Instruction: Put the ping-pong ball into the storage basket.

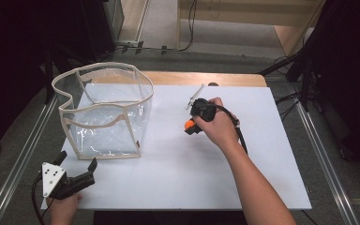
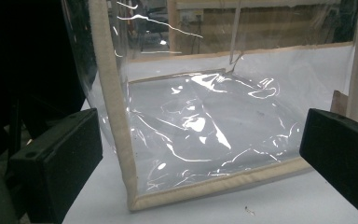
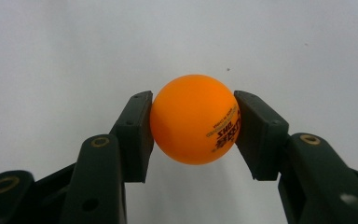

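One clear bag, one orange ball, two grippers; going left to right. Left gripper is sitting at the near left corner of the white board, jaws standing wide with nothing between them; in the left gripper view they are framing the bag's near bottom corner, beige trim upright just ahead, not touching. Bag is standing open-topped on the left part of the board, see-through walls, beige edging, nothing visible inside. Right of it, mid-board, the right gripper is pinching the ball; in the right gripper view both pads are pressing the ball's sides, black print facing the camera, white surface behind it. Person's right hand is wrapping the gripper body, black cable trailing along the forearm. Ball and bag are sitting well apart; open board lying between them. Wooden table edge is showing beyond the board; metal rails are running along both sides.
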The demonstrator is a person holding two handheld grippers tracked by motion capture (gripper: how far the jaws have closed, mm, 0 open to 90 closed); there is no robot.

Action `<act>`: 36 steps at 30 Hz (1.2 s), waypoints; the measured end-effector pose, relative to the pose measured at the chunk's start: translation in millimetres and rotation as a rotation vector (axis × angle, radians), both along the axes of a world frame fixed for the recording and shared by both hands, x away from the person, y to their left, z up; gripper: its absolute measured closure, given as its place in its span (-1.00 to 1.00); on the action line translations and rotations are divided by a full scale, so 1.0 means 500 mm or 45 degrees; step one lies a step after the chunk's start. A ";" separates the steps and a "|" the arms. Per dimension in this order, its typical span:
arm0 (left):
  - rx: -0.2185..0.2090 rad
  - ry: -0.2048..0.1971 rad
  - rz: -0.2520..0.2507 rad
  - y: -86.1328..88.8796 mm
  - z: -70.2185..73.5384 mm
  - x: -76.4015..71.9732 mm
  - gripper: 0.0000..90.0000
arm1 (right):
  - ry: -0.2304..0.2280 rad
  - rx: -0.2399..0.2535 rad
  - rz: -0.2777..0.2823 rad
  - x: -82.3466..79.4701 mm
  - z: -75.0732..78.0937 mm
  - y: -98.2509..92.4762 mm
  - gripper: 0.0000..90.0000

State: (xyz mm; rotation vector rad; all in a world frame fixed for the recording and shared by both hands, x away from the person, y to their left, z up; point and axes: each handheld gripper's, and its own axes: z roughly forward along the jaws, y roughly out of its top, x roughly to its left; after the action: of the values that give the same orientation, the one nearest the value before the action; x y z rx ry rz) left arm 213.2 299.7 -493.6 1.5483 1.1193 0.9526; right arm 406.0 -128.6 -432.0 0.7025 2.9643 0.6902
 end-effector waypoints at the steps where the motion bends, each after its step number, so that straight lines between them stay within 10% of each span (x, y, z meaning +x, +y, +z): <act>1: 0.000 0.000 0.001 0.000 0.000 0.000 -1.00 | 0.005 0.002 -0.003 0.000 0.001 0.002 0.06; 36: 0.010 -0.001 0.001 -0.003 -0.001 0.001 -1.00 | -0.020 0.032 0.094 0.007 0.045 0.075 0.06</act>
State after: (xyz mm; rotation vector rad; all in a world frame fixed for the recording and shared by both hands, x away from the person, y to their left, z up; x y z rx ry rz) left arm 213.6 298.4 -494.0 1.5536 1.1171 0.9591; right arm 409.5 -91.3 -409.2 0.5893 2.9859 0.7354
